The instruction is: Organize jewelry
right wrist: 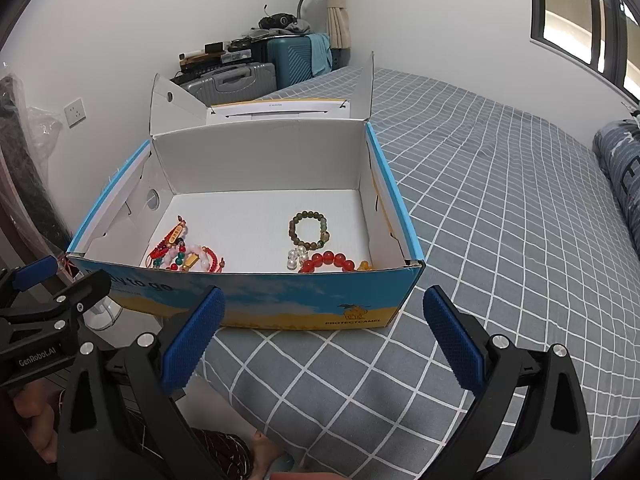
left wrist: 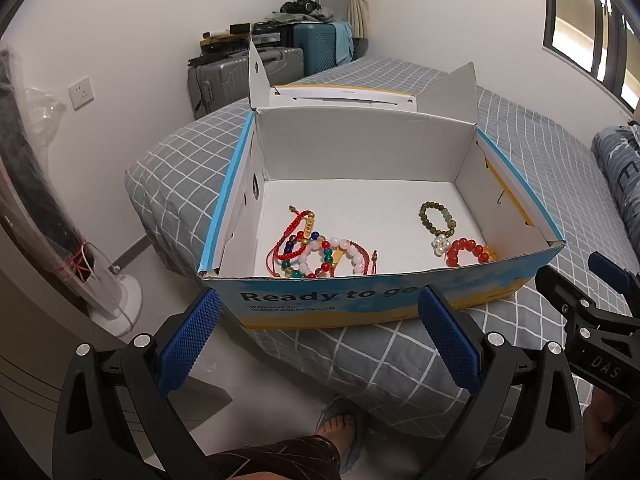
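An open cardboard box (left wrist: 360, 298) (right wrist: 280, 300) sits on the corner of a grey checked bed (left wrist: 360, 360) (right wrist: 500, 220). At its left lies a tangle of red cord and mixed bead bracelets (left wrist: 320, 254) (right wrist: 186, 254). At its right lie an olive-green bead bracelet (left wrist: 437, 218) (right wrist: 309, 229), a small pearl cluster (left wrist: 440, 245) (right wrist: 298, 258) and a red bead bracelet (left wrist: 466, 251) (right wrist: 330, 261). My left gripper (left wrist: 320, 312) is open and empty in front of the box's near wall. My right gripper (right wrist: 324, 308) is open and empty, also before that wall.
Suitcases (left wrist: 248, 72) (right wrist: 240, 76) with clutter on top stand against the far wall beside a lamp. A wrapped fan (left wrist: 60, 208) stands left of the bed. A folded quilt (right wrist: 624, 168) lies at the bed's right. The person's foot (left wrist: 338, 426) is on the floor below.
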Motion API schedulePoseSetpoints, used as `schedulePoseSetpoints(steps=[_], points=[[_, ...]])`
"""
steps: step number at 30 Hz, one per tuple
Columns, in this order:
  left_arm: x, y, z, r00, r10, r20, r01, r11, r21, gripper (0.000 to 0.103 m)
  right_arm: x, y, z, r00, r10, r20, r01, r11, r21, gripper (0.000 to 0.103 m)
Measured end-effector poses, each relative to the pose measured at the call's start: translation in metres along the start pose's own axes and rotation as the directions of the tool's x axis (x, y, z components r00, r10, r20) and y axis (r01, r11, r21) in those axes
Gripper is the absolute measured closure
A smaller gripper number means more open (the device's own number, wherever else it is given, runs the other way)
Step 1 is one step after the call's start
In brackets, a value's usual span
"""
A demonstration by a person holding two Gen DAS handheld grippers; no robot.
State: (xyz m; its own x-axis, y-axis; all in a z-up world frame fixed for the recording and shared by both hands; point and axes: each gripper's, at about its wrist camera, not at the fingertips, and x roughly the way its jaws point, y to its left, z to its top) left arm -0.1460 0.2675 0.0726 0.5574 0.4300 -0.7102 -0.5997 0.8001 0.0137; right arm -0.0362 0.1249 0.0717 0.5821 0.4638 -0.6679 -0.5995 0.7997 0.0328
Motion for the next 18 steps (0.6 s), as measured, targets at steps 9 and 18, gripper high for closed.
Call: schedulePoseSetpoints(steps=[9, 18], points=[[-0.0003, 0.0002, 0.0007, 1.0, 0.0, 0.002, 0.0, 1.0, 0.006, 0.006, 0.0, -0.0005, -0.0001, 1.0, 0.0, 0.0, 0.0, 1.0, 0.001, 0.008], [-0.0022, 0.0001, 0.0004, 1.0, -0.003, 0.02, 0.002, 1.0, 0.01, 0.006, 0.0005, -0.0021, -0.0013, 1.0, 0.001, 0.0, -0.001, 1.0, 0.004, 0.008]])
